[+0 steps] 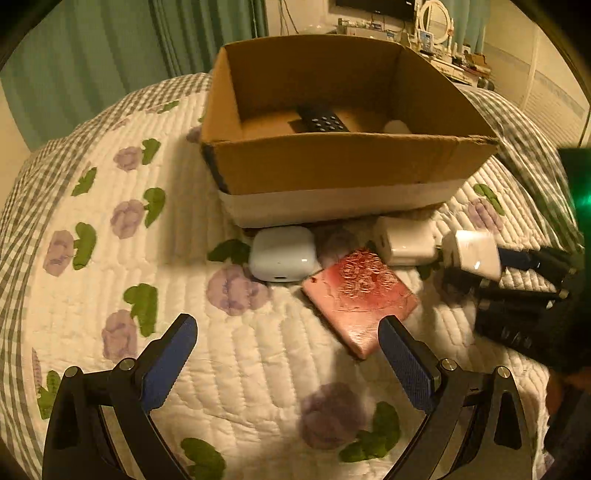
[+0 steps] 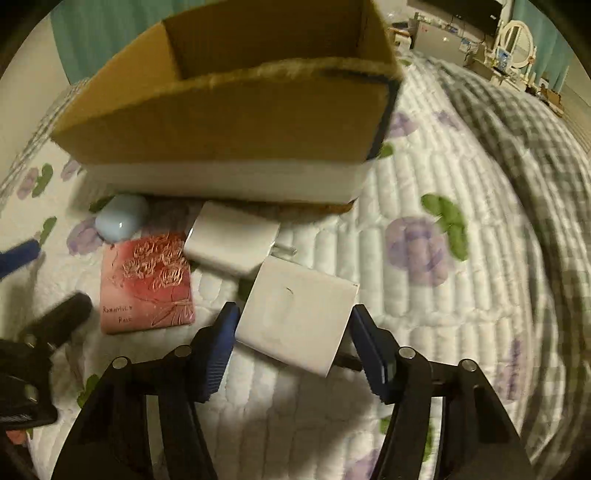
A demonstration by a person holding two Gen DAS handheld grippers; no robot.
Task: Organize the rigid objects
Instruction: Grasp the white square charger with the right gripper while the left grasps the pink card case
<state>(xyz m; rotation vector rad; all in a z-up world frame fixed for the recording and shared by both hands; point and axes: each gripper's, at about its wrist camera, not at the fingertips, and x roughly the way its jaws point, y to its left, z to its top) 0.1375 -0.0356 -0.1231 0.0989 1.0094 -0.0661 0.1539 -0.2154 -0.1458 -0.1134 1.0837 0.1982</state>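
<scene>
An open cardboard box stands on the quilted bed, with a black remote and a white object inside. In front of it lie a pale blue earbud case, a pink embossed card box and a white charger. My left gripper is open and empty, just short of the pink box. My right gripper is shut on a second white charger block, held above the quilt; it also shows in the left wrist view.
The bed has a white floral quilt with a grey checked border. Green curtains hang behind. A dresser with a mirror stands far back.
</scene>
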